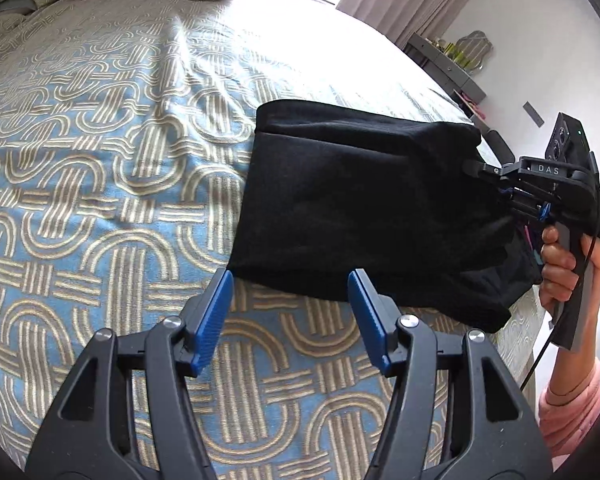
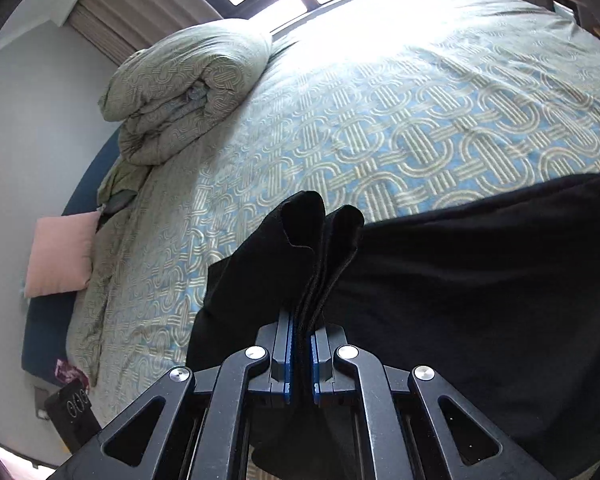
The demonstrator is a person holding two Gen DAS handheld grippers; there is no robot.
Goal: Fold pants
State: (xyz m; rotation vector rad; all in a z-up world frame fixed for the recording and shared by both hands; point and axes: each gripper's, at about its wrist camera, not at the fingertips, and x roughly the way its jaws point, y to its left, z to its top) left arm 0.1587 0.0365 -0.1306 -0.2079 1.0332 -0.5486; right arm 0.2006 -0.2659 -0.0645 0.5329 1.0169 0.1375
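The patterned bed [image 1: 100, 160] fills the frame. The black pants [image 1: 360, 208] stretch from centre to right, pinched at that end by the right gripper [image 2: 300, 344]. The left gripper [image 1: 290, 280], spread and empty, hovers nearest their lower-left corner.

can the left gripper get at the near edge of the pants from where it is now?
Probably yes. The left gripper is open and empty, with the black pants' near edge just ahead on the bedspread; nothing lies between. The right gripper pinches the opposite end.
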